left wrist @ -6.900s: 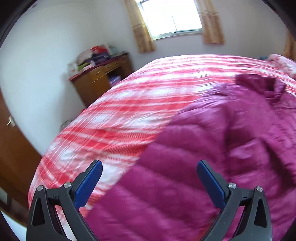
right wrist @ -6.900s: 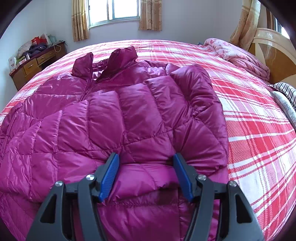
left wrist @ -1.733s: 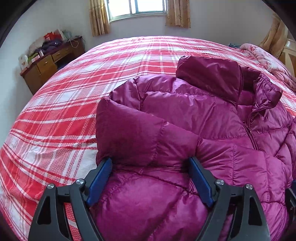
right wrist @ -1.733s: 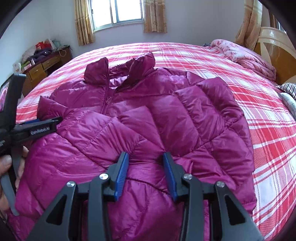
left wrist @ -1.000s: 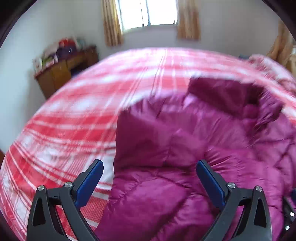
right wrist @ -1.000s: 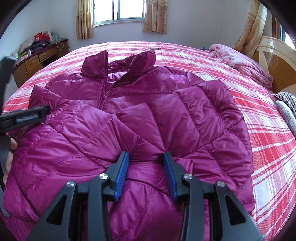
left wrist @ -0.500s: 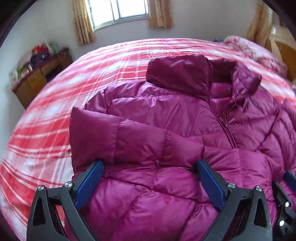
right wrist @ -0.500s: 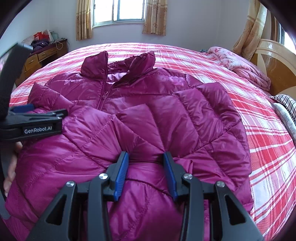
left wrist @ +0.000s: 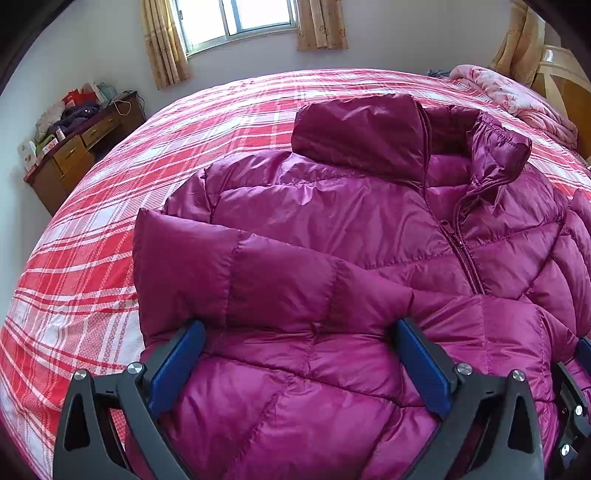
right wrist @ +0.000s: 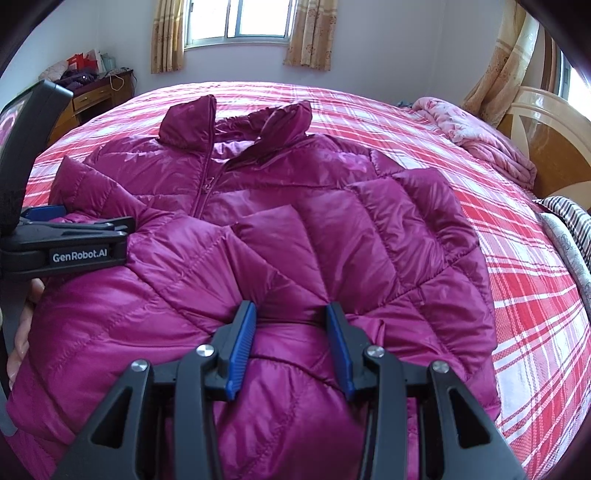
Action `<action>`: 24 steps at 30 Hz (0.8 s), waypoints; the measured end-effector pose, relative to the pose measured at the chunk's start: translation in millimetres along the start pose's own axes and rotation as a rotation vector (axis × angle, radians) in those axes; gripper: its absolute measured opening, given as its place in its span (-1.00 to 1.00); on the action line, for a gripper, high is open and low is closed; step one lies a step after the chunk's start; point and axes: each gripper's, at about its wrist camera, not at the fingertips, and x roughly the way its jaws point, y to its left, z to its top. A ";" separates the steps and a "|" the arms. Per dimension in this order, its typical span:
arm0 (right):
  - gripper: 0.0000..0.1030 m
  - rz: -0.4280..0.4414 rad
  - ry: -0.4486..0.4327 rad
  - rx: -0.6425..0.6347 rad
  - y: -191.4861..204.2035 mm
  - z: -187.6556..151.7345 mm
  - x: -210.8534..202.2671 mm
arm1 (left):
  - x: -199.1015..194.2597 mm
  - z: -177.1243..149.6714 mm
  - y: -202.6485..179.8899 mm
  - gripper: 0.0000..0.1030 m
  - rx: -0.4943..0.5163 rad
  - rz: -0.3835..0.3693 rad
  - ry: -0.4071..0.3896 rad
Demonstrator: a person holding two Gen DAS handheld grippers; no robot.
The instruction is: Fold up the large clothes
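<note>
Since half a second ago the left gripper [left wrist: 295,360] has slid a little further over the jacket [left wrist: 332,229], and the folded sleeve [left wrist: 236,280] now sits nearer the middle of its view; the right gripper [right wrist: 290,341] has kept its place. At the far left a wooden desk [left wrist: 77,147] stands against the wall, piled with clothes and small packages. Next comes the bed [left wrist: 92,258] with its red and white plaid cover, bare along the left side. The magenta quilted jacket lies front-up on it, collar [left wrist: 362,136] toward the window [left wrist: 236,16], zipper partly closed. Its one sleeve is folded across the chest, the cuff end pointing left. The left gripper's jaws stand wide apart, one at each side of that sleeve's lower edge, pressing on nothing I can make out. In the right wrist view that same gripper comes in from the left edge, with a hand [right wrist: 22,328] behind it, and hides part of the jacket's side. The right gripper's jaws are partly closed, pinching a raised fold of the jacket near the hem. The other sleeve [right wrist: 424,236] is folded in as well. Farther right a pink blanket [right wrist: 476,136] lies bunched by the wooden headboard [right wrist: 546,144], and a striped pillow [right wrist: 572,221] sits at the edge.
</note>
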 end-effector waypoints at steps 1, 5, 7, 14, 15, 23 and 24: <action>-0.18 -0.001 0.000 0.000 0.1 -0.1 0.1 | 0.3 0.0 -0.4 0.98 0.002 0.002 -0.001; -0.18 0.005 0.001 0.003 -0.8 -0.3 0.1 | -0.3 -0.2 -0.5 0.98 0.001 0.003 -0.006; -0.18 0.009 0.003 0.005 -0.6 -0.2 0.7 | -2.2 -1.2 1.4 0.98 -0.007 -0.007 -0.006; -0.02 0.106 -0.002 0.031 -20.2 21.7 -18.9 | -50.6 -1.7 6.6 0.98 0.052 0.036 -0.110; 0.13 0.113 -0.017 0.036 -23.3 29.2 -24.1 | -58.8 2.9 7.7 0.98 0.050 0.034 -0.127; 0.37 0.124 -0.008 0.032 -39.8 89.0 -2.5 | -63.7 62.0 6.2 0.98 0.013 -0.016 -0.122; 0.37 0.129 -0.005 0.040 -43.8 95.9 4.0 | -58.7 70.8 5.9 0.98 0.013 -0.009 -0.117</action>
